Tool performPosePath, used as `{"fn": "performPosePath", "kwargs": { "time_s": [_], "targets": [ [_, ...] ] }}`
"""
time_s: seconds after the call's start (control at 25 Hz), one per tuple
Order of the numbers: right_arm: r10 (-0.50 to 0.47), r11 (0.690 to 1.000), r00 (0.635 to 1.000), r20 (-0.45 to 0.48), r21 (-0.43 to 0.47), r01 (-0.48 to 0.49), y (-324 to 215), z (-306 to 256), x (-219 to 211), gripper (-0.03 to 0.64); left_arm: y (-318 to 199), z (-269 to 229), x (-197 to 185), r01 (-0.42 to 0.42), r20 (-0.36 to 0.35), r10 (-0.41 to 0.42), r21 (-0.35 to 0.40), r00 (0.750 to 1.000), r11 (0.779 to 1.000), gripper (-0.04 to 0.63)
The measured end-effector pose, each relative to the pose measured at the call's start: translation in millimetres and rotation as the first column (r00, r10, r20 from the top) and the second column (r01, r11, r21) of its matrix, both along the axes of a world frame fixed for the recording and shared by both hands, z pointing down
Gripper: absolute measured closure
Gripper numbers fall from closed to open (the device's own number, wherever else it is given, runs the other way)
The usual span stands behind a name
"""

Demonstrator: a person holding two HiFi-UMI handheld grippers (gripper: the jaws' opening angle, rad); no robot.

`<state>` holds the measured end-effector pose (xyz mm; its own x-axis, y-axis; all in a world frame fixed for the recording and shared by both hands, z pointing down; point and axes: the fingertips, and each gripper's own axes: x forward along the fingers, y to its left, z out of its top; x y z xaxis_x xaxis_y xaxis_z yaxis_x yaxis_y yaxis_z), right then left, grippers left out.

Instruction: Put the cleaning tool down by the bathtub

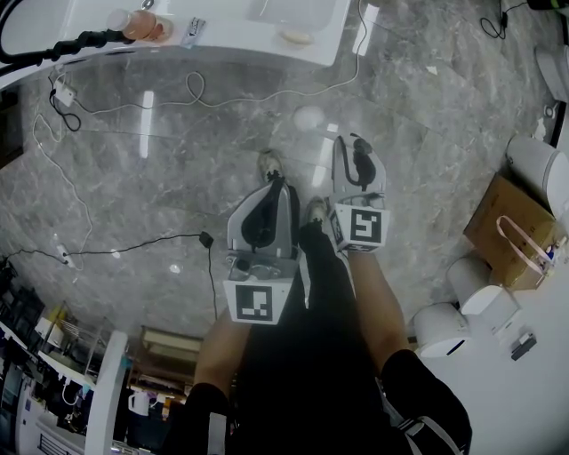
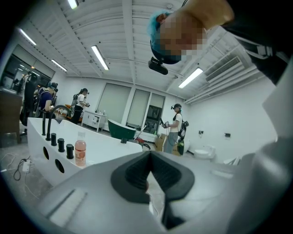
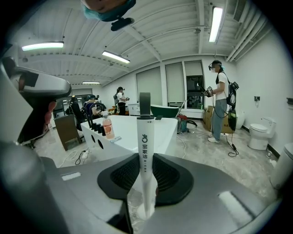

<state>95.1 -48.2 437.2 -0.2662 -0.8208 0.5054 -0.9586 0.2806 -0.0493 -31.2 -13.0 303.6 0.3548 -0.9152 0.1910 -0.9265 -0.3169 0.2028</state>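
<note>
The cleaning tool has a long white handle with a grey tip, and it stands upright between the black pads of my right gripper. That gripper is shut on the handle. In the head view the right gripper hangs over the grey marble floor, short of the white bathtub at the top. My left gripper is beside it, lower left. Its pads meet at the tips with nothing between them. The bathtub lies ahead in both gripper views.
A pink bottle and black taps sit on the tub rim. Cables and a power strip trail over the floor at left. A cardboard box and white toilets stand at right. Other people work further off.
</note>
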Motion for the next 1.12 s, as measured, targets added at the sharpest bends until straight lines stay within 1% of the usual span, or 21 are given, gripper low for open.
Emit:
{"fn": "performPosePath", "kwargs": {
  "time_s": [0.2,0.44,0.8,1.12],
  "targets": [
    [0.01,1.0,1.0,-0.008,-0.017,-0.01,-3,14,0,0.526,-3,9,-1,0.003,-0.007,-0.003,-0.002,1.0,1.0,0.589],
    [-0.011,1.0,1.0,-0.016,-0.022,0.01,-4,35,-5,0.526,-5,25,-7,0.007,0.001,-0.007,-0.012,1.0,1.0,0.589],
    [-0.016,0.999,0.999,-0.029,-0.036,0.015,-7,64,-15,0.526,-8,49,-19,0.029,-0.001,-0.029,-0.034,1.0,0.999,0.589],
    [-0.003,0.997,0.999,-0.039,-0.081,0.0,-10,99,-20,0.526,-15,65,-25,0.028,-0.002,-0.028,-0.043,1.0,0.999,0.59]
  ]
}}
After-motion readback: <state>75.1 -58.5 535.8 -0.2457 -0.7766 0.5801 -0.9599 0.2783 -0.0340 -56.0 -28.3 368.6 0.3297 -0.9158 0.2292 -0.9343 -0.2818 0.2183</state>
